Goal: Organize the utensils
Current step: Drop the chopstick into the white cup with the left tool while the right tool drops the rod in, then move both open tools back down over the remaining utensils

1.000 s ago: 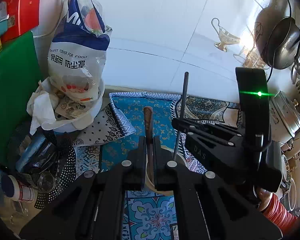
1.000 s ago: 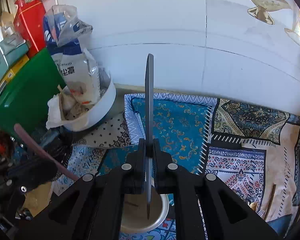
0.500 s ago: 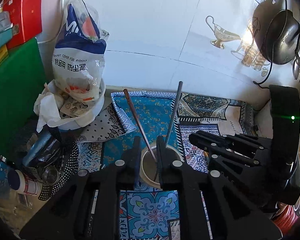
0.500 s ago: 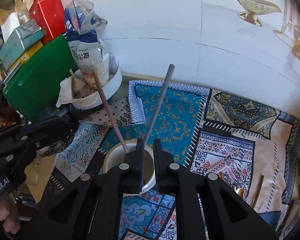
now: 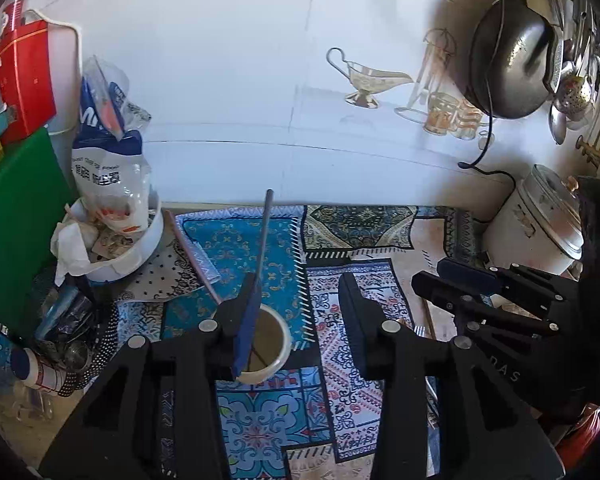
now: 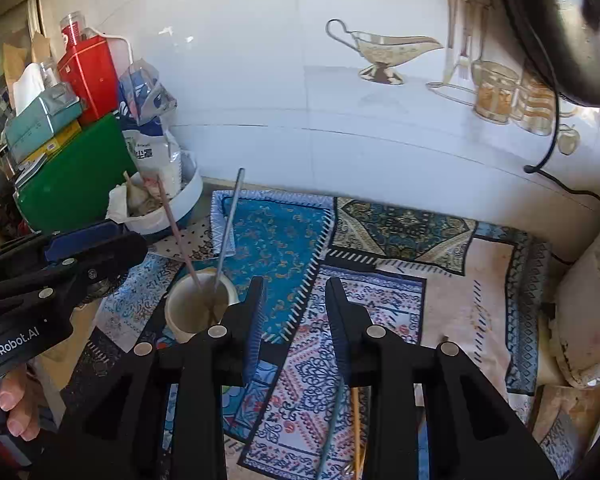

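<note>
A cream cup (image 5: 275,354) (image 6: 188,306) stands on the patterned cloth. A grey chopstick (image 5: 265,224) (image 6: 230,220) and a reddish-brown chopstick (image 5: 192,254) (image 6: 176,232) stand in it, leaning. My left gripper (image 5: 300,312) is open and empty, just above and right of the cup; it also shows in the right wrist view (image 6: 80,252). My right gripper (image 6: 294,308) is open and empty, to the right of the cup; it also shows in the left wrist view (image 5: 480,288). More utensils (image 6: 340,432) lie on the cloth under the right gripper.
A white bowl (image 5: 140,248) with a plastic bag (image 5: 108,168) stands at the back left beside a green board (image 5: 16,220). A rice cooker (image 5: 540,220) stands at the right. A black pan (image 5: 508,64) hangs on the tiled wall.
Both grippers let go of their chopsticks, which now stand in the cup. Both grippers opened wide and drew back and up from the cup.
</note>
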`<control>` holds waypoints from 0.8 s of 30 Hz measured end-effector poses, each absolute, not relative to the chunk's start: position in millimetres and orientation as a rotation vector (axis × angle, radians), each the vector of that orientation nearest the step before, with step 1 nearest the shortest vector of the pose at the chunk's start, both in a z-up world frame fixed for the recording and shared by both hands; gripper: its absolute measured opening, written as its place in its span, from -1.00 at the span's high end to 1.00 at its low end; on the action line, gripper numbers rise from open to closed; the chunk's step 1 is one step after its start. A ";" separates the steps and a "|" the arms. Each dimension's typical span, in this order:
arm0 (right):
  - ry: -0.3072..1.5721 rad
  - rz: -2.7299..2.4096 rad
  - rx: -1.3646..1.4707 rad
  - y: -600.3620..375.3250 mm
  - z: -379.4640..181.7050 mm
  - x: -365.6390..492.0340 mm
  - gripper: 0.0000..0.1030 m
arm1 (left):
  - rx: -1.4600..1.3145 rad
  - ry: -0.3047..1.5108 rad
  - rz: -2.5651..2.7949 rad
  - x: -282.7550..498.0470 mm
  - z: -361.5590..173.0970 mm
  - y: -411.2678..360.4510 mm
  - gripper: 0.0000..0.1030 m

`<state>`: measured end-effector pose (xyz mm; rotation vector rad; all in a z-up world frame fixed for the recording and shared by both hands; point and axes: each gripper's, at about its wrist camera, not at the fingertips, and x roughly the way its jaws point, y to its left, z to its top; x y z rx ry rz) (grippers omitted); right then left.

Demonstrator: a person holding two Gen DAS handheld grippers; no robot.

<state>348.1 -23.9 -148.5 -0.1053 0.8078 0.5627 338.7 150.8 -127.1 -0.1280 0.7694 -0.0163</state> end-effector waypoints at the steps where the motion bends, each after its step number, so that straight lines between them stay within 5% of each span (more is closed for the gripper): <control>1: 0.807 0.552 -0.104 -30.8 -147.7 347.9 0.45 | -0.128 0.772 -0.026 340.1 -127.8 144.5 0.17; 24: 1.067 0.398 -0.076 -157.5 -237.1 366.5 0.45 | -0.105 1.159 -0.088 397.0 -280.5 38.1 0.11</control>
